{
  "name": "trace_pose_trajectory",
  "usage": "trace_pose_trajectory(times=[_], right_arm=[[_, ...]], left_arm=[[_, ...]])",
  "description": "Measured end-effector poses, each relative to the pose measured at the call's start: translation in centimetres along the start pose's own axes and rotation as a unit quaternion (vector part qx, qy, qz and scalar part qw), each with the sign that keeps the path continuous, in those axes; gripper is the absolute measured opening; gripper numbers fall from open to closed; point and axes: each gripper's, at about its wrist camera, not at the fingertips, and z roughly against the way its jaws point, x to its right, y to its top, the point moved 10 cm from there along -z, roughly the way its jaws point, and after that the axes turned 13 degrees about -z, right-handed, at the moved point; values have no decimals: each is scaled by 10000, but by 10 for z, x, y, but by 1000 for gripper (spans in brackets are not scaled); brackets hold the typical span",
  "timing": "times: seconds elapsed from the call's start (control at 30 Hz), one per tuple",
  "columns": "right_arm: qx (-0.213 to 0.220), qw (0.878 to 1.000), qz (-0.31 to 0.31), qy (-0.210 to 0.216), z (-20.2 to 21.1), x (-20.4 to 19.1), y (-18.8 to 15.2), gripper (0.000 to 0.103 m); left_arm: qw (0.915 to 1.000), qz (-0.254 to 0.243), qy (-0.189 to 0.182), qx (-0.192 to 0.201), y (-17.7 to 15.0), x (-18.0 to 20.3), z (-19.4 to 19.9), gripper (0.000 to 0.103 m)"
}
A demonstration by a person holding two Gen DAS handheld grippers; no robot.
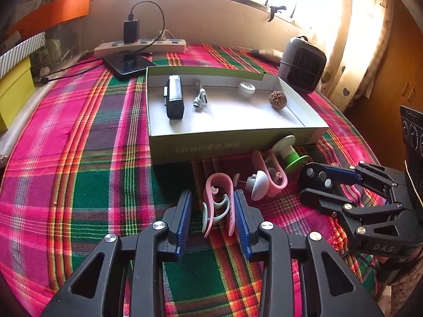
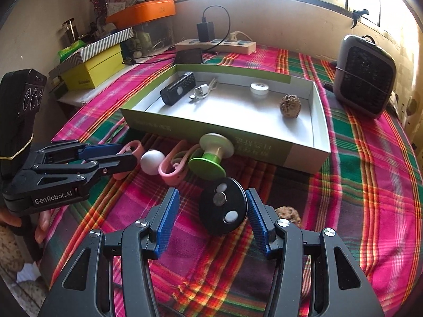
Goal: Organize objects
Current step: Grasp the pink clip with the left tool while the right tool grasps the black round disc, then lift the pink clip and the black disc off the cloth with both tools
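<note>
An open green-and-white box (image 1: 164,142) holds a black device (image 1: 174,100), a USB cable (image 1: 201,99), a white cap (image 1: 247,88) and a walnut (image 1: 277,100). In front of it lie a green spool (image 1: 290,153), a white knob (image 1: 257,185) and two pink clips. My left gripper (image 1: 213,192) straddles the nearer pink clip (image 1: 219,203). Its right pad lies against the clip and a gap shows at the left pad. My right gripper (image 2: 211,190) stands open around a black disc (image 2: 223,206), which touches only the right pad. A second walnut (image 2: 289,215) peeks out beside that finger.
A grey heater (image 2: 364,76) stands right of the box. A power strip (image 1: 140,46) and a phone (image 1: 127,64) lie behind it. Stacked boxes (image 2: 90,71) line the left edge. The plaid cloth (image 1: 79,158) covers the table.
</note>
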Motion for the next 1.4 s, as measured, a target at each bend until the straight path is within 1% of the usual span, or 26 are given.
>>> trace_pose_trajectory(times=[0.13,0.23,0.57,0.67,0.73,0.9,1.1,1.33,1.4], right_arm=[[-72,9999,-124,-1,-5,1,-3,53],[-44,9999,-137,-32,-5,1,-2,52],[9,9995,-309,66,-4,4,-1,52],[33,9994,-341,-26,-4,6,-1,45],[41,9993,-375,-23,-3,7,-1,44],[76,9988,-477,-81,-3,11,0,36],[91,9985,-533,-87,-2,12,-1,35],[158,9959,-894,20,3,17,-3,32],[188,9948,-998,19,4,19,-4,32]], left_arm=[[10000,-5,4,-2,0,0,0,31],[10000,-14,13,-5,0,0,0,31],[10000,-1,-6,-3,1,1,-2,31],[10000,-15,8,-9,2,1,-2,31],[10000,-62,63,-27,2,1,-2,31],[9999,-83,94,-36,2,2,-3,31],[9999,-85,113,-40,2,2,-3,31],[9997,-58,230,-62,1,-2,-2,22],[9997,-19,244,-59,1,-3,-2,21]])
